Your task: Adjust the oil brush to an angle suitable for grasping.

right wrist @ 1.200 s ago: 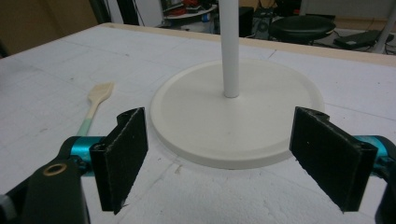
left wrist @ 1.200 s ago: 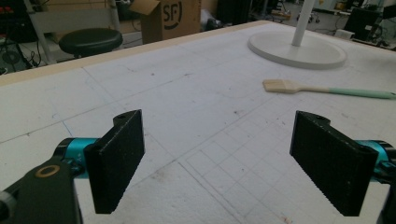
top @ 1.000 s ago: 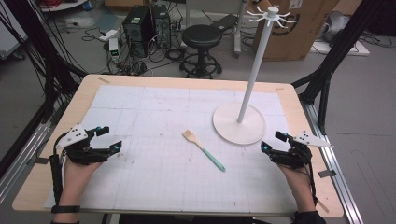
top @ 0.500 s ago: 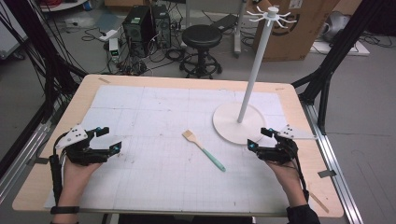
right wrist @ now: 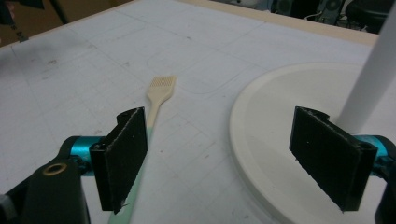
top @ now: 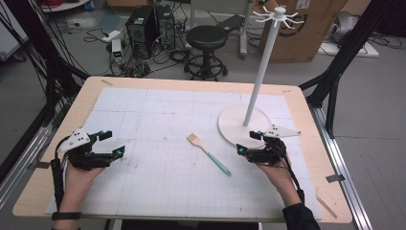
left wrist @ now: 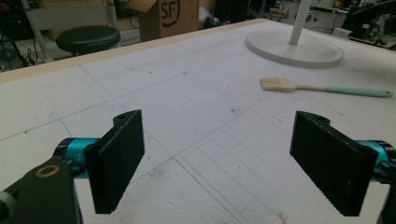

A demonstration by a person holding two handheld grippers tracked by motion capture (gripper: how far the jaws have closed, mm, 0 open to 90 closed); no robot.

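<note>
Over at nine o'clock on the table [top: 143,96], the left gripper [top: 109,143] sits low above the gridded mat [top: 158,182], jaws spread wide with nothing between them, well apart from the action; in the left gripper view the brush [left wrist: 322,87] lies far off toward one o'clock. Centre stage, that brush [top: 209,153] lies flat on the mat, pale bristles pointing to eleven o'clock, mint-green handle running down to five o'clock, just short of the white stand base [top: 239,125]. Now to the right: the right gripper [top: 250,143] hovers at the handle's three o'clock side, jaws fully apart and empty, and its own view shows one pad hanging over the green handle [right wrist: 140,186] while the other sits above the rim of the stand base [right wrist: 280,140]. That's the worry, I'd say. Close from here and the far jaw could catch the base's raised edge, leaving the grip crooked or missing the handle altogether. The handle is slim and lies flush with the mat, so a descent that stops too high may just nudge it and spin the brush away. The stand pole [top: 258,72] rises close behind, too; a hasty lift might knock it.
</note>
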